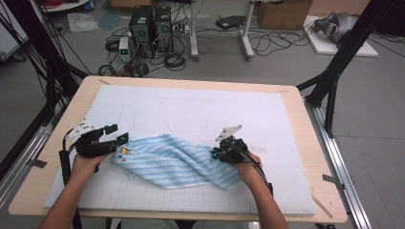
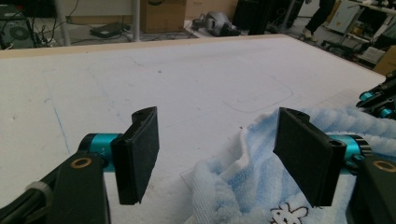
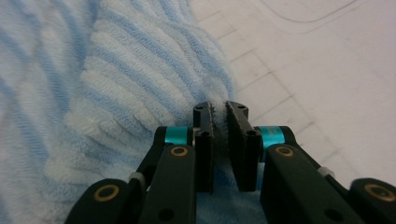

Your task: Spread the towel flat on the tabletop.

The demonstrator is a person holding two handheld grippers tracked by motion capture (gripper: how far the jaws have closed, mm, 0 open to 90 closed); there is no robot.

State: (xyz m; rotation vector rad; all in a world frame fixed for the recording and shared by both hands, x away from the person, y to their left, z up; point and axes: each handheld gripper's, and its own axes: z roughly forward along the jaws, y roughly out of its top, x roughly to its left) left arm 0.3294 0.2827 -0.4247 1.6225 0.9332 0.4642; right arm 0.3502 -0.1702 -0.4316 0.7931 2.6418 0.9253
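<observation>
A blue-and-white striped towel [image 1: 174,161] lies crumpled on the white mat [image 1: 200,109] covering the counter [image 1: 315,143], stretched between the two tongs. The right tongs [image 3: 219,122] are pressed together, pinching a fold of the towel's edge between their pads. The left tongs [image 2: 217,154] stand spread wide, their pads clear of the cloth, with the towel's printed corner lying just below and between them.

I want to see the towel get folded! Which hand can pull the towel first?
The right. Its right gripper is already pinched shut on an edge of the blue striped towel. The left gripper has its jaws wide open, with the towel's other end between them but not squeezed, so it probably must close first.
</observation>
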